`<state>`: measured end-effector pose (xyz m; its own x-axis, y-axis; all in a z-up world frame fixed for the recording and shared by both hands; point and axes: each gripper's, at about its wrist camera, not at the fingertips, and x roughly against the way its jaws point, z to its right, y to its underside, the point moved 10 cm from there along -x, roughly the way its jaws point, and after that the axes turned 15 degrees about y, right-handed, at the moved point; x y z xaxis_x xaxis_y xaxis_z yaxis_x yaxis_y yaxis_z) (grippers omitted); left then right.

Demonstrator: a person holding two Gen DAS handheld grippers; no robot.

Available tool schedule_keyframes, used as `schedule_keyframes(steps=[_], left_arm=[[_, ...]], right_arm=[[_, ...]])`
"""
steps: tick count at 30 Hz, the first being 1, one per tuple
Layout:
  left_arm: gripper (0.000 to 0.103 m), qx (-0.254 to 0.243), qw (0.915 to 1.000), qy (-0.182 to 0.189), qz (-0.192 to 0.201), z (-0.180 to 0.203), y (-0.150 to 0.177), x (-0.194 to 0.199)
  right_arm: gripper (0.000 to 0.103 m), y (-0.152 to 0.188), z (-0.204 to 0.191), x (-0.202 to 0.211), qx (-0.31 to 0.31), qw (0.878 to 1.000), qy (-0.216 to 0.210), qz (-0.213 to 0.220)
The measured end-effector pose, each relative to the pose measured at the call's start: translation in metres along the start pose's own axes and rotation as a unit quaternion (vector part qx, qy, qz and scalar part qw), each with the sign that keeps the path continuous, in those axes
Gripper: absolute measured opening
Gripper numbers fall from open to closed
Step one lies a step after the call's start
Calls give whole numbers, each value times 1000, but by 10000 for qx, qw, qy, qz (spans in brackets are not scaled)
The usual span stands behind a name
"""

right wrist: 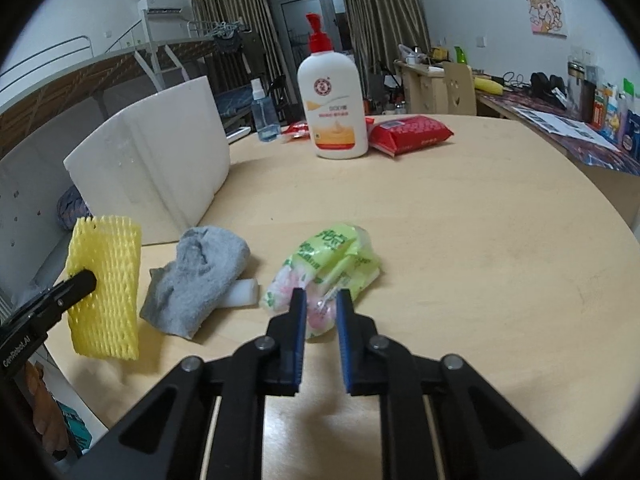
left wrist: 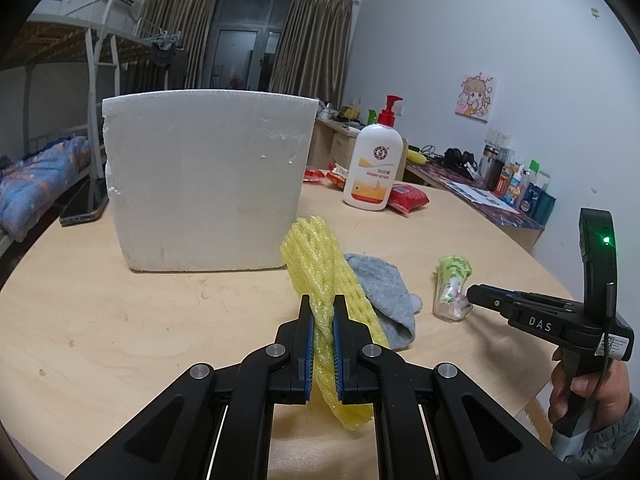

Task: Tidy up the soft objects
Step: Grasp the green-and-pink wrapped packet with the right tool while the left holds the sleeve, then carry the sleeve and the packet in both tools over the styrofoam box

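The yellow foam net [left wrist: 316, 264] is lifted off the tabletop [left wrist: 140, 320], pinched between the pads of the left tool [left wrist: 323, 308]. Its jaws stand almost fully together, with only the crushed mesh between them. Holding it by its lower part lets the rest stand up at about 12 o'clock from the tool, probably so it can be carried clear of the other items toward the white foam box [left wrist: 204, 184] behind it, which looks like the collecting place.

At about 2 o'clock from the net in the left wrist view, the green tissue packet [right wrist: 332, 264] lies flat on the tabletop. The right tool [right wrist: 321, 300] is down at the packet's near end with its jaws narrowed around it. The pads appear to touch the wrapper's pink-printed end, though a small gap shows between them, so I judge the grip as just taken rather than firm.

Between the two lies the grey sock [right wrist: 200, 276], crumpled, resting partly over a small white block [right wrist: 240, 296], touched by neither tool.

Further off, at 12 o'clock, stand a lotion pump bottle [right wrist: 332, 108] and a red wipes pack [right wrist: 408, 132], not soft-item targets as far as I can judge.
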<state>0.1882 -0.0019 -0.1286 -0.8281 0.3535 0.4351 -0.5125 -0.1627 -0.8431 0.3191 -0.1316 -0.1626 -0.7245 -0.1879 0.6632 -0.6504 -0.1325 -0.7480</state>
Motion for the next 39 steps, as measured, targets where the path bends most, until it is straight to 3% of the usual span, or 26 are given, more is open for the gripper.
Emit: schedule_keyframes(steps=[4, 5, 6, 8, 9, 11, 25, 26, 27, 30, 35, 39], left_arm=[[8, -42, 10000, -2, -5, 2, 0, 1], [8, -45, 10000, -9, 5, 2, 0, 1], [8, -49, 10000, -8, 7, 2, 0, 2], [8, -58, 10000, -22, 2, 2, 0, 2], [8, -54, 10000, -33, 12, 2, 0, 3], [8, -32, 10000, -49, 15, 0, 0, 3], [8, 93, 9999, -67, 5, -8, 0, -1], [8, 98, 9999, -58, -2, -9, 0, -2], [8, 102, 9999, -62, 1, -9, 0, -2], [8, 113, 9999, -50, 3, -9, -1, -2], [8, 121, 9999, -35, 24, -10, -1, 0], [8, 87, 10000, -8, 45, -9, -3, 3]], right_arm=[[21, 0, 5, -4, -368, 9991, -74, -192], [36, -2, 6, -5, -386, 9991, -24, -183], [58, -3, 6, -5, -380, 9991, 54, -170], [70, -9, 4, -4, -417, 9990, 128, -43], [70, -10, 2, -3, -435, 9990, 72, -1], [70, -13, -4, -4, -446, 9990, -58, -13], [70, -12, -10, -32, -282, 9983, 335, -384], [67, -12, -11, -32, -225, 9983, 379, -379], [57, -11, -11, -32, -161, 9982, 450, -371], [41, -9, -12, -34, -158, 9981, 414, -433], [27, -9, -8, -29, -281, 9985, 253, -386], [27, -21, -7, -11, -317, 9993, 168, -76]])
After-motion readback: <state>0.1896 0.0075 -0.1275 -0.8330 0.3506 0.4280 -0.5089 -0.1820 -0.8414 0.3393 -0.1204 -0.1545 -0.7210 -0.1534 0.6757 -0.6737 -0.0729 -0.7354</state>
